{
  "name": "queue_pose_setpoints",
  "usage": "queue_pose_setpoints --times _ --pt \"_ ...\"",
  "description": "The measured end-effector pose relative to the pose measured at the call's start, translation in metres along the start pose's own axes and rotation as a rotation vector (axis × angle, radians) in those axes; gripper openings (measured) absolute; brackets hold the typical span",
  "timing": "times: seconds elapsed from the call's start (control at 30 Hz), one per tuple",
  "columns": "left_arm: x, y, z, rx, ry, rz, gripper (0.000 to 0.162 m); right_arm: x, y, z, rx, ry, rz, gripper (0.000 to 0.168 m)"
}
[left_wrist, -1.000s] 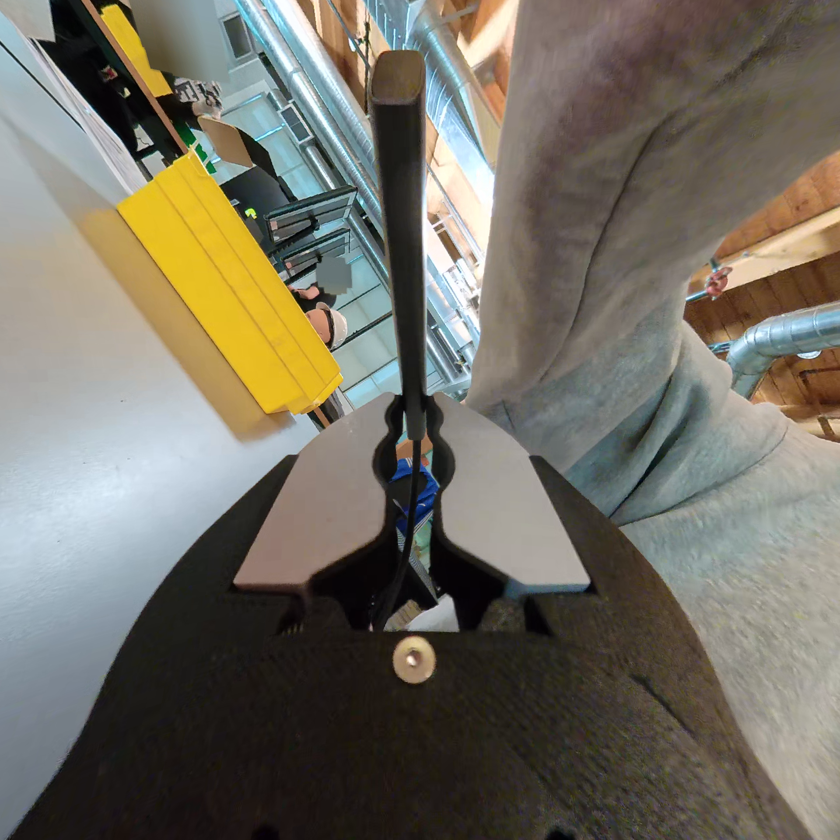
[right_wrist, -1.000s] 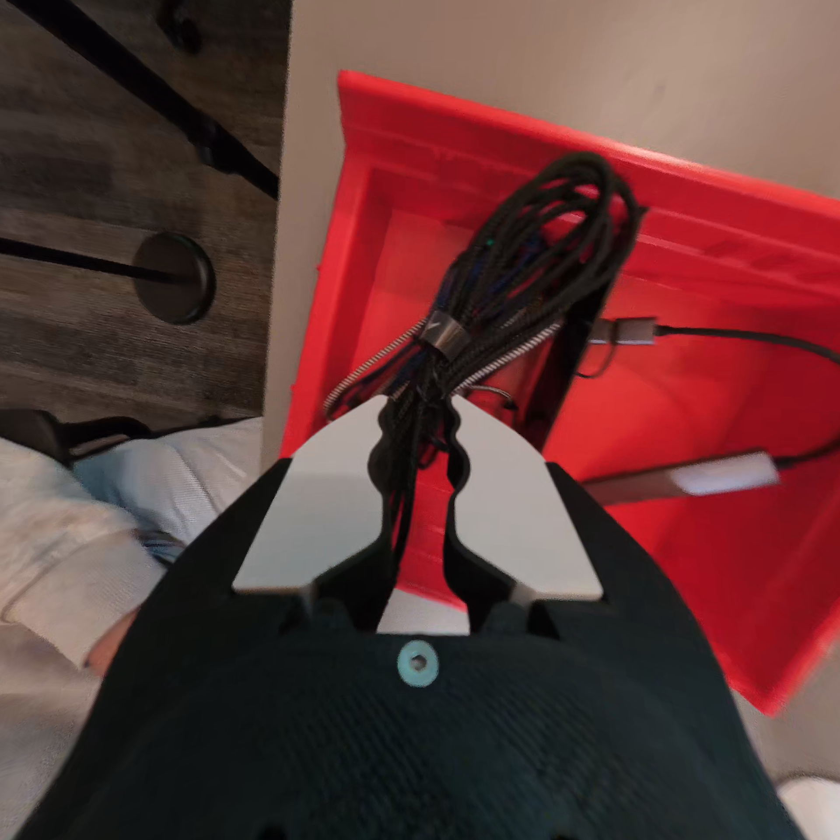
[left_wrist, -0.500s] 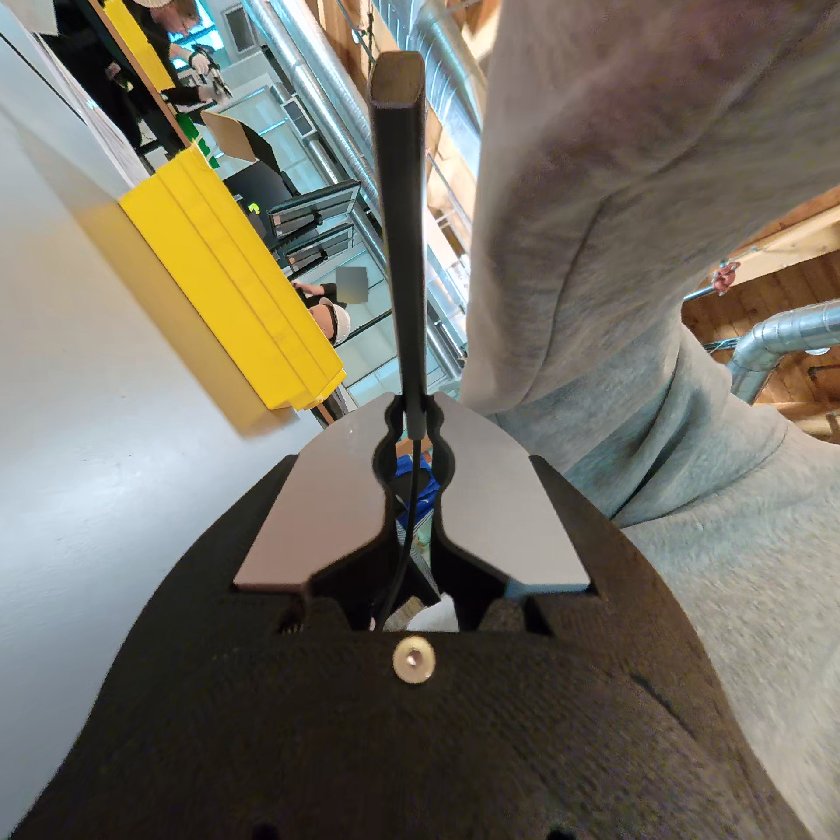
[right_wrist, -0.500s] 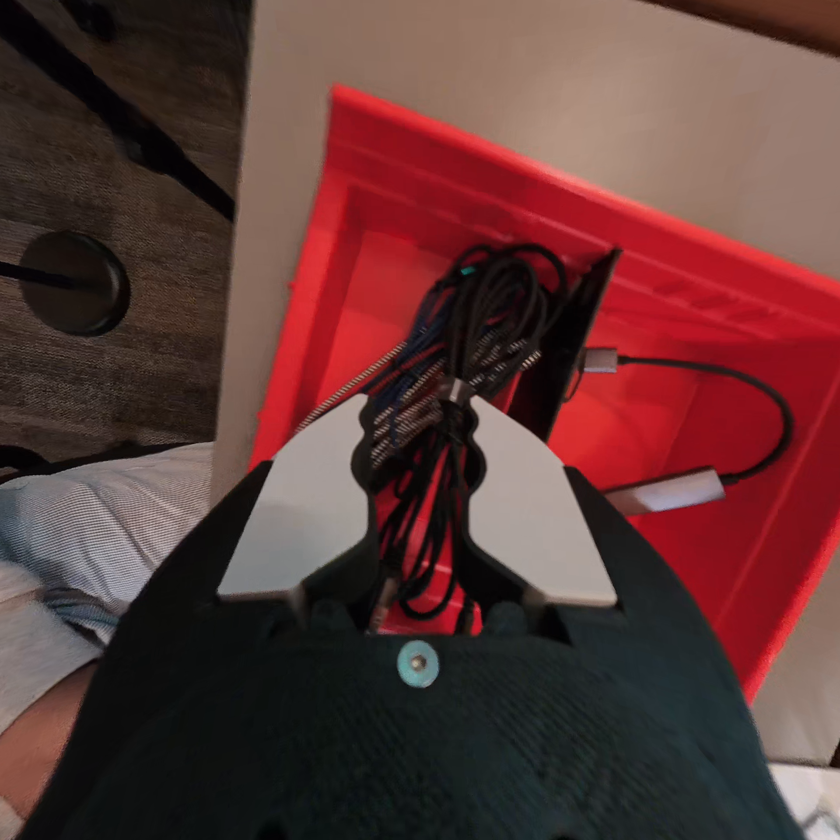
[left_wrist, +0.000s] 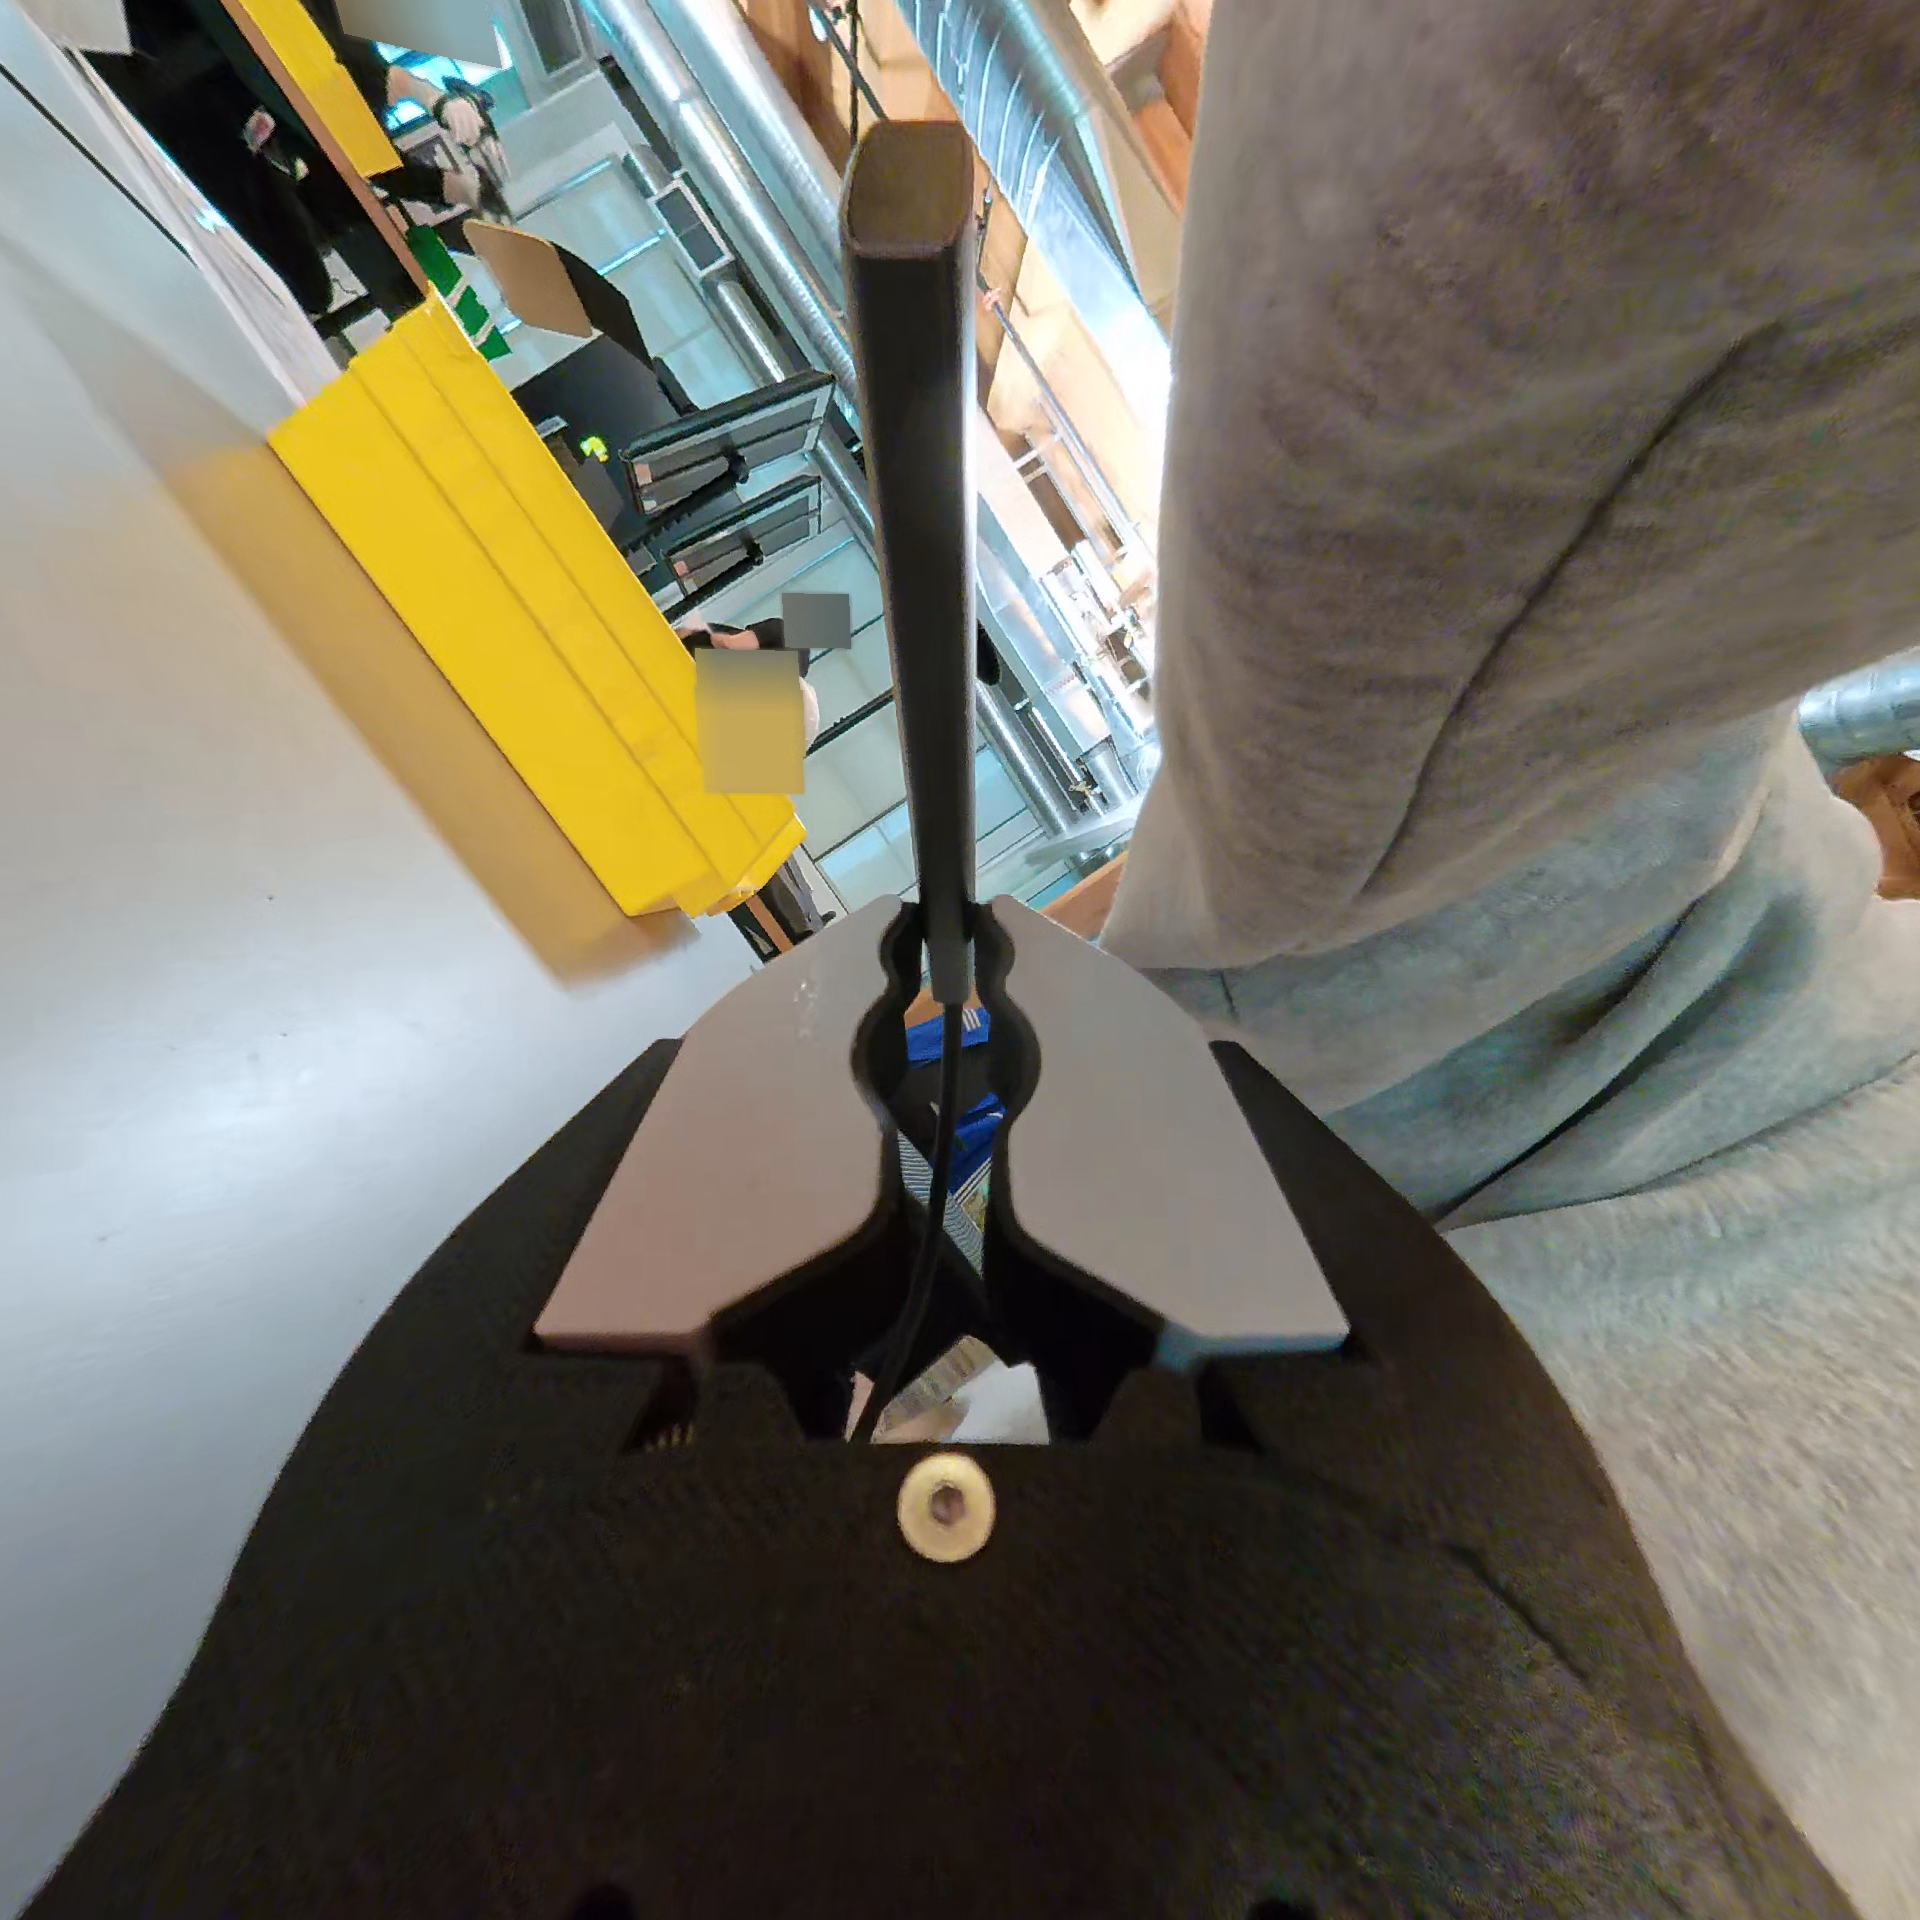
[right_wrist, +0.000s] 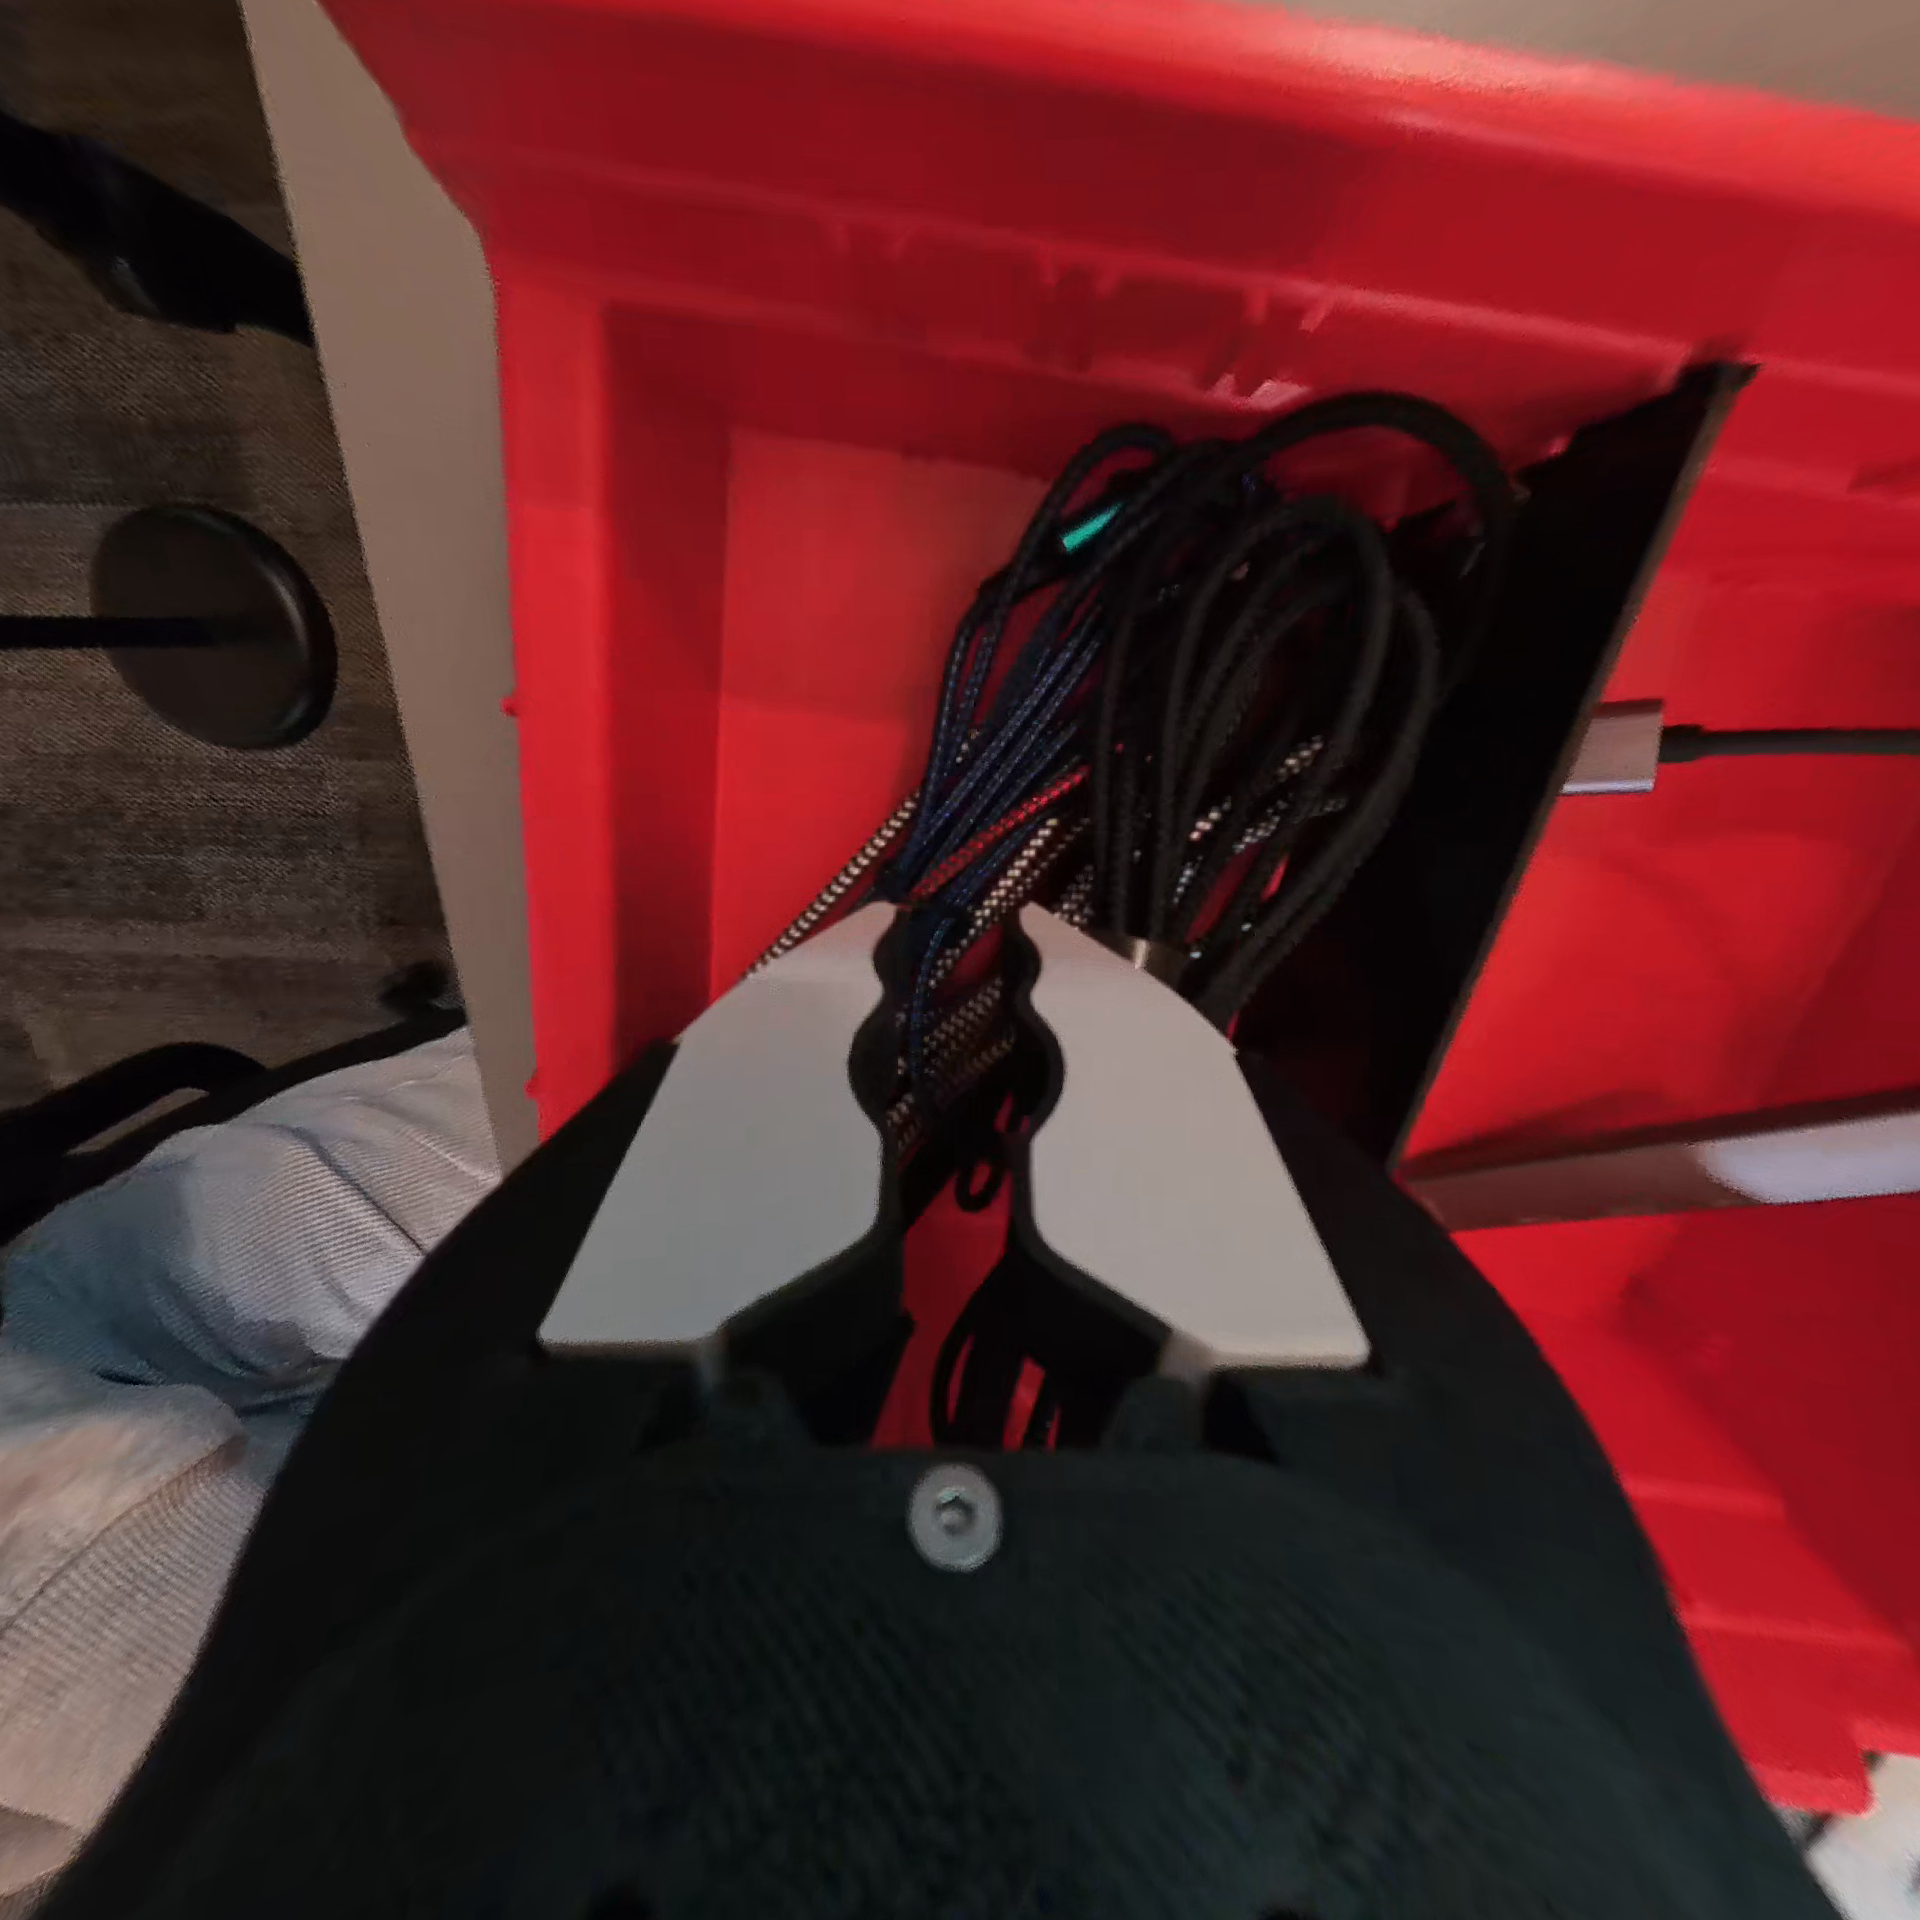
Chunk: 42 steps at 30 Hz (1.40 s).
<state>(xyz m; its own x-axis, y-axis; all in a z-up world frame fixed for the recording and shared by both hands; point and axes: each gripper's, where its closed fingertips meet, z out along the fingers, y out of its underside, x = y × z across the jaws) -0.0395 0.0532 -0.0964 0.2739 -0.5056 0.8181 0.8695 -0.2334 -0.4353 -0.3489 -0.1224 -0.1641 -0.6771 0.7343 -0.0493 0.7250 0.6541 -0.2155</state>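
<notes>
Left gripper (left_wrist: 943, 914): your jaws are clamped on the cable end of a slim dark-grey rectangular adapter block (left_wrist: 914, 499), which stands straight out ahead – rigid, light, smooth-sided, so hold near the strain relief w/ firm pressure. Yellow plastic bin (left_wrist: 520, 623) sits on the white tabletop (left_wrist: 208, 1039) to its left; grey sleeve (left_wrist: 1507, 520) to its right. Right gripper (right_wrist: 961, 920): fingers are narrowly parted around a limp bundle of black, blue and silver braided cables (right_wrist: 1195, 675) – soft, floppy, likely to splay, best taken mid-bundle. It lies in the red plastic bin (right_wrist: 831, 260), left of the black divider (right_wrist: 1507, 831). Vs. 1 s ago: bundle hung clamped above the bin; now lowered in, jaws eased.
</notes>
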Motion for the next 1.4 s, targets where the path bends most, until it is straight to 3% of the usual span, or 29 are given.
queue_pose_setpoints --times 0.03,0.13,0.37,0.7,0.83,0.93,1.13,1.27,1.4 --pt "0.0 0.001 0.001 -0.002 0.001 -0.001 0.008 0.001 0.002 0.003 -0.018 0.012 -0.007 0.018" --pt "0.0 0.004 0.003 -0.013 0.004 -0.004 0.008 -0.008 0.005 0.012 -0.062 0.02 -0.037 0.037" --pt "0.0 0.006 0.004 -0.033 -0.009 0.018 0.008 -0.009 0.013 0.03 -0.165 0.184 -0.212 0.032" --pt "0.001 0.007 0.004 -0.032 0.002 0.006 0.008 -0.026 0.005 -0.007 0.018 -0.122 -0.058 0.021" --pt "0.0 0.007 0.005 -0.035 -0.001 0.006 0.008 -0.024 0.002 -0.024 0.087 -0.144 -0.067 0.018" --pt "0.0 0.007 0.005 -0.034 -0.003 0.005 0.008 -0.038 -0.011 -0.049 0.22 -0.245 -0.064 0.017" --pt "0.0 0.007 0.004 -0.034 -0.001 0.002 0.008 -0.06 -0.034 -0.141 0.62 -0.516 0.038 0.016" --pt "0.0 0.007 0.004 -0.032 -0.001 0.004 0.008 -0.058 -0.008 -0.189 0.759 -0.606 0.08 0.016" --pt "0.0 0.005 0.003 -0.025 -0.003 0.005 0.008 -0.042 0.042 -0.223 0.851 -0.577 0.122 0.016"
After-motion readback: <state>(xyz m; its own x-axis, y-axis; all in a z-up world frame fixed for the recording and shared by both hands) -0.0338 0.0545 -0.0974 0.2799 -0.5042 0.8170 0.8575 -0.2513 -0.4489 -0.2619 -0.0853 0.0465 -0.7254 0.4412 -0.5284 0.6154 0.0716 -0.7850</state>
